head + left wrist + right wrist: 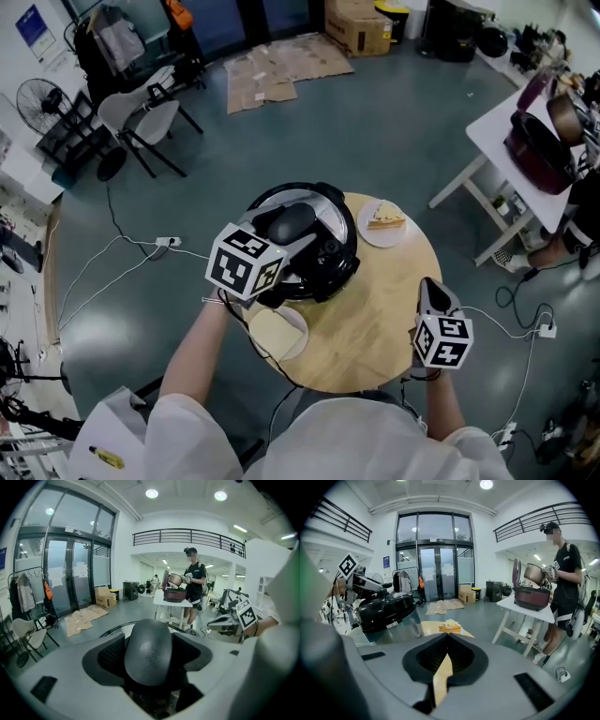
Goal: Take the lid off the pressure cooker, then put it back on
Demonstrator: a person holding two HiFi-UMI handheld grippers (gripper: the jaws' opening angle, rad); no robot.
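Note:
A black pressure cooker (323, 267) stands on the left part of a round wooden table (375, 319), with its lid on. My left gripper (298, 236) reaches over the lid, its jaws standing either side of the dark rounded lid handle (286, 220). In the left gripper view the handle (149, 658) fills the space between the pads of that gripper (151, 634), and a little of each pad shows beside it. My right gripper (431, 289) hovers at the table's right edge, apart from the cooker (386, 611). It (447, 641) is shut with nothing in it.
A white plate with a piece of sandwich (382, 223) lies behind and to the right of the cooker. Another white dish (281, 336) sits at the table's front left. A person (565, 573) stands at a white side table (497, 141) with a red cooker (532, 597). Cables (159, 242) trail on the floor.

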